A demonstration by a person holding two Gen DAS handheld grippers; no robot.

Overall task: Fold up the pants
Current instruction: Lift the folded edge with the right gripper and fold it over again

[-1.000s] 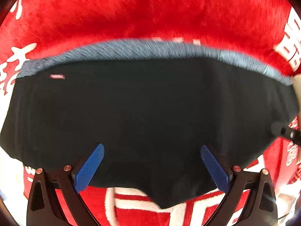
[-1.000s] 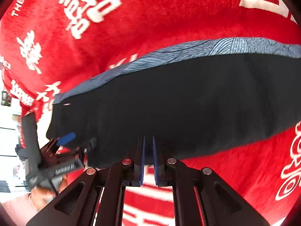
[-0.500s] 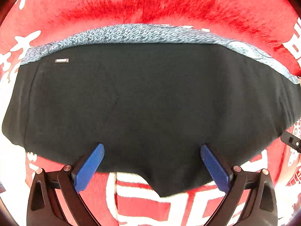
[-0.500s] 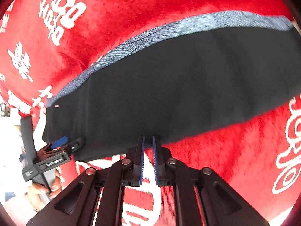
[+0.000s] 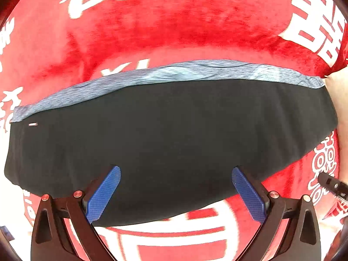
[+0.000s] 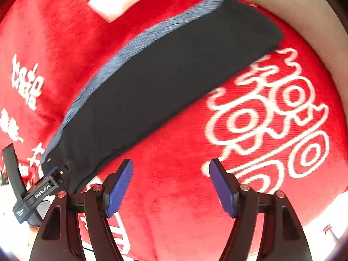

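I see my right gripper (image 6: 170, 184) over the red blanket (image 6: 174, 152), its jaws just opened wide with nothing between them. The folded black pants (image 6: 163, 76) lie on the blanket. The left gripper (image 6: 43, 190) sits at their lower-left end.

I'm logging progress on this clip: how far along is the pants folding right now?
Looks nearly or fully done: the black pants lie as one flat, compact band on the red blanket, grey waistband along the far edge. Nothing is in hand: the left gripper hangs open above them, and the right gripper, whose jaws have just been opening, is empty over bare blanket. At most a final fold remains.
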